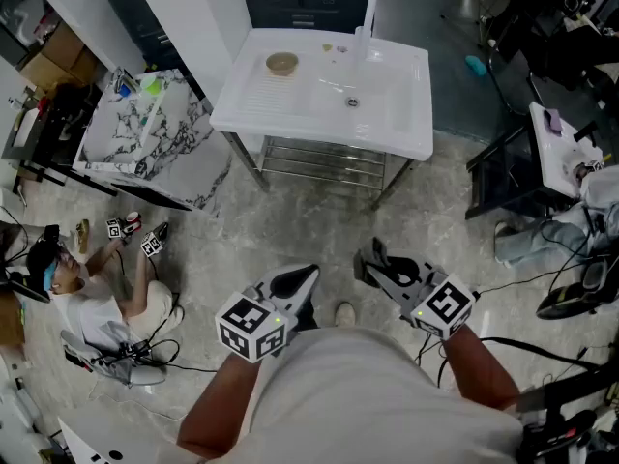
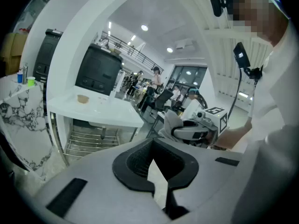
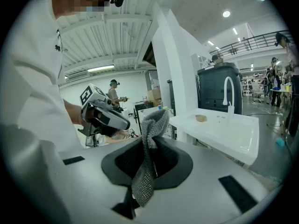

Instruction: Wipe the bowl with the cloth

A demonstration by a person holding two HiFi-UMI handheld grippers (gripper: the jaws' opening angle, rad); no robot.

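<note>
**Cloth's in hand, bowl's way over there**

The small tan bowl point(image 1: 282, 63) sits near the far left corner of the white sink desk point(image 1: 319, 133), on the ribbed draining side, well apart from both tools. It looks light, stiff and probably slidey on that surface, so I'd pin it by the rim. The grey knitted cloth point(image 3: 150, 139) is soft and floppy, pinched in the closed right hand-held gripper point(image 3: 147, 171). The left hand-held gripper point(image 2: 159, 181) is fully closed on nothing.
</note>
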